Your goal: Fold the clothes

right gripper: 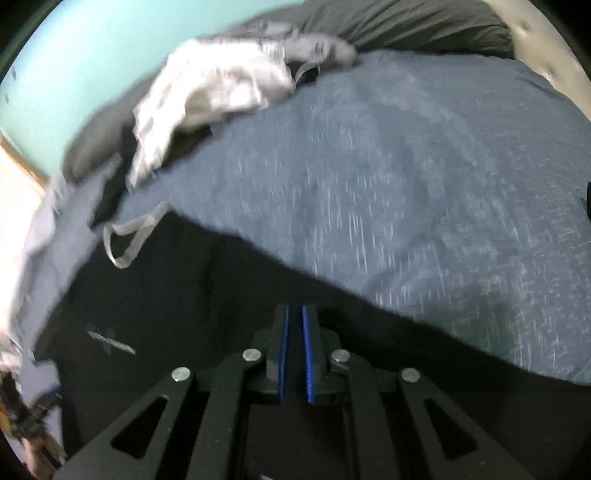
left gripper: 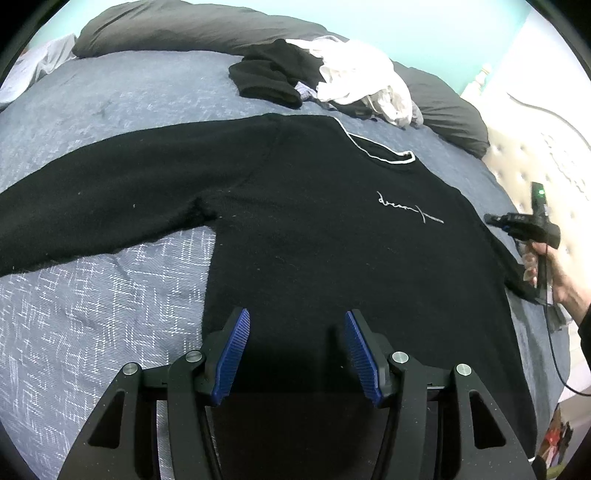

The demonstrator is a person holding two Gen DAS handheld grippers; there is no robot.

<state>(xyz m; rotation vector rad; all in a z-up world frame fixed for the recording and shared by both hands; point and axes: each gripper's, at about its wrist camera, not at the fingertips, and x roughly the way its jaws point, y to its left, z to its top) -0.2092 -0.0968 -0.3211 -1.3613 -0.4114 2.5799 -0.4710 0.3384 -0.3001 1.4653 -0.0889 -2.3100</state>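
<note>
Black knit sweater (left gripper: 314, 229) is spread flat, front up, on the blue-grey bedspread (left gripper: 92, 295), white-trimmed collar pointing toward the dark pillows (left gripper: 192, 26) at the head of the bed. There's a small white script logo (left gripper: 408, 212) on the chest, and one sleeve stretches straight out sideways from the body.

Left gripper (left gripper: 297, 317) hovers over the sweater's lower hem area, its blue-padded fingers (left gripper: 236, 350) spread wide with nothing between them.

Right gripper (right gripper: 294, 314) is over by the sweater's other sleeve. In the left wrist view you can see a hand (left gripper: 554, 269) on its handle, right at that sleeve's edge. From its own camera the fingers are nearly together with only a thin gap, and the black fabric sits right under them, but the shot is pretty blurry, so I honestly can't tell if they're pinching the sleeve or not.

Beyond the sweater's collar there's a heap of other laundry (left gripper: 325, 77), a black piece and some crumpled white stuff, lying just in front of the pillows.
</note>
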